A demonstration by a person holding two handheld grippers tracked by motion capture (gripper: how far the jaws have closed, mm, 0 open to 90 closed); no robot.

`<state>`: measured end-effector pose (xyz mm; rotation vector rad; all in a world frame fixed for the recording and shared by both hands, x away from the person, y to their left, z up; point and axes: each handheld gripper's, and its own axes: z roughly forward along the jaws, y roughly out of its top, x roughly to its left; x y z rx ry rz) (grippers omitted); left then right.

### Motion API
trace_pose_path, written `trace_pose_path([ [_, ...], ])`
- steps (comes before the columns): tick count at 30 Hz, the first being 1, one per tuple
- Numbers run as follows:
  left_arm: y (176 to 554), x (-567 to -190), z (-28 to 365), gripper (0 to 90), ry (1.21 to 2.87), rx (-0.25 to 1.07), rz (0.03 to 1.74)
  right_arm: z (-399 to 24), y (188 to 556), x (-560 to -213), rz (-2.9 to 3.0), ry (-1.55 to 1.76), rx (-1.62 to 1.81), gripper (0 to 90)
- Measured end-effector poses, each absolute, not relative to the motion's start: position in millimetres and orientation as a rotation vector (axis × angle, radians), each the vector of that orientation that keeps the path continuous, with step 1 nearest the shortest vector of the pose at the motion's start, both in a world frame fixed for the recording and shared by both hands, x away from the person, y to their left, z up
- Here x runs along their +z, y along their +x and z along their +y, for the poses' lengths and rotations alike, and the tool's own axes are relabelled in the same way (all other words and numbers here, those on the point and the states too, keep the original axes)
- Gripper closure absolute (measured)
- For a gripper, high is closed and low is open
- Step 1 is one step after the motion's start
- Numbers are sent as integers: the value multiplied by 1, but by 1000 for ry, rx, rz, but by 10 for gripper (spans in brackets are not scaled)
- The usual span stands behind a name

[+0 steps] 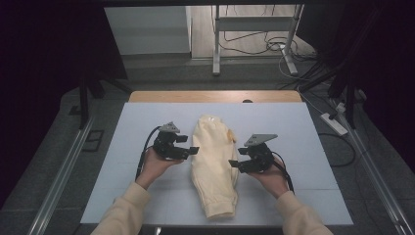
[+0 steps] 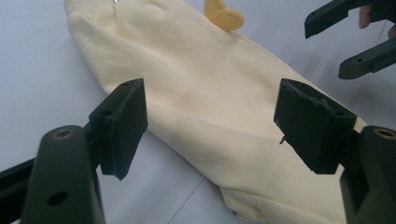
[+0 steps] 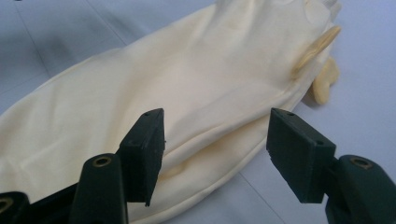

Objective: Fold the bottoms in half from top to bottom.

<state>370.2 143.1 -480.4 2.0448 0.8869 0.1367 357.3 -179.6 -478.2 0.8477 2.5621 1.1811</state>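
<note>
- I am holding my left gripper (image 1: 192,150) just left of centre in the high view, its jaws standing wide apart with nothing between them; in the left gripper view the pads are framing the cloth without pressing on it.
- I am holding my right gripper (image 1: 234,164) just right of centre in the same view, jaws likewise spread and gripping nothing; in the right gripper view the folded edge of the cloth is lying between and beyond the pads, untouched.
- The cream folded garment (image 1: 214,164) is lying lengthwise down the middle of the pale blue mat (image 1: 303,191), between the two grippers, with a small yellow tab (image 1: 229,134) showing at its upper right edge.
- To do this step well, I judge I should be lowering each gripper until one pad slips under the near edge of the garment, catching all the layers together rather than the top one alone.
- I should be closing both sides evenly, at matching points along the length, so the cloth is lifting flat and not twisting.
- My left hand (image 1: 154,166) and right hand (image 1: 274,178) are coming in from the bottom of the high view, forearms angled inward, both grippers pointing level toward the garment from opposite sides.
</note>
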Motion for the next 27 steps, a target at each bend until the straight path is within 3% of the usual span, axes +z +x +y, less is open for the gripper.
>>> trace_pose_path([
  [27, 382, -483, 144, 260, 2030, 149, 932, -168, 392, -475, 2552, 889, 1174, 373],
])
